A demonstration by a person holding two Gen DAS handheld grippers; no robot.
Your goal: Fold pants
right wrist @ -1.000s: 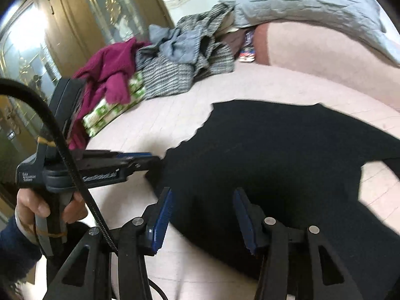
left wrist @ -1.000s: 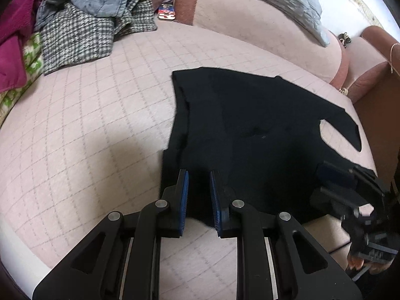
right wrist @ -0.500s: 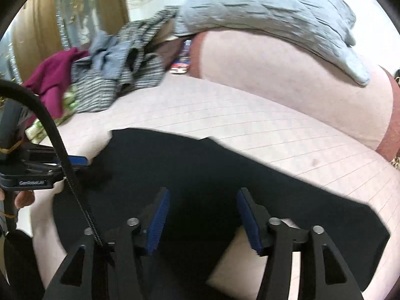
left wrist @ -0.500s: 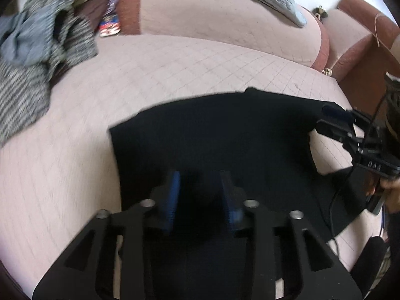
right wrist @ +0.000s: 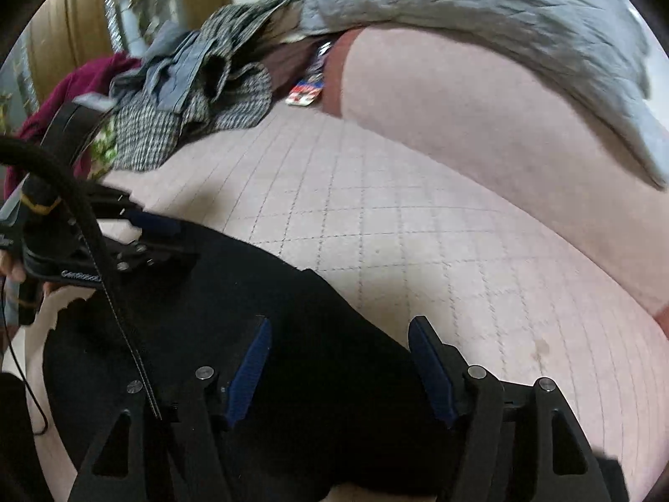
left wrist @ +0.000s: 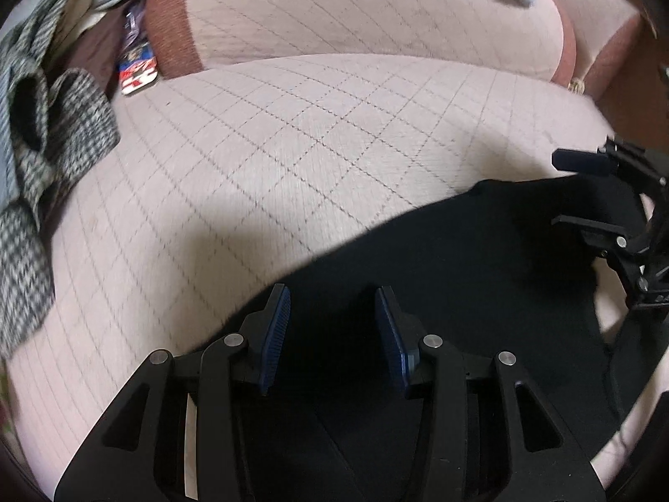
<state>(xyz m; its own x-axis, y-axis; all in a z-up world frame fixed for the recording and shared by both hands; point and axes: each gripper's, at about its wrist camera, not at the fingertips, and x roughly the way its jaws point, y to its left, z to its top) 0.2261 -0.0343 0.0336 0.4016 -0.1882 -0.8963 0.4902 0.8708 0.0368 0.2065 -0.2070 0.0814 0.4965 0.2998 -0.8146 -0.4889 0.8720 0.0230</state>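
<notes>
The black pants lie flat on the pink quilted sofa seat. My left gripper hangs open just over their near part, its blue pads clear of the cloth. The right gripper shows at that view's right edge, above the pants' far edge. In the right wrist view the pants fill the lower left. My right gripper is above their edge, its jaws opening, black cloth below the gap and no pad pressing on it. The left gripper, held by a hand, appears at the left.
A heap of clothes, checked and maroon, lies at the seat's left end. A grey quilted blanket drapes the pink backrest. A small colourful packet sits by the backrest.
The left gripper went from nearly shut at the pants' edge to open. The right jaws widened. Both hands swept sideways across the pants, which now sit low in both views.
</notes>
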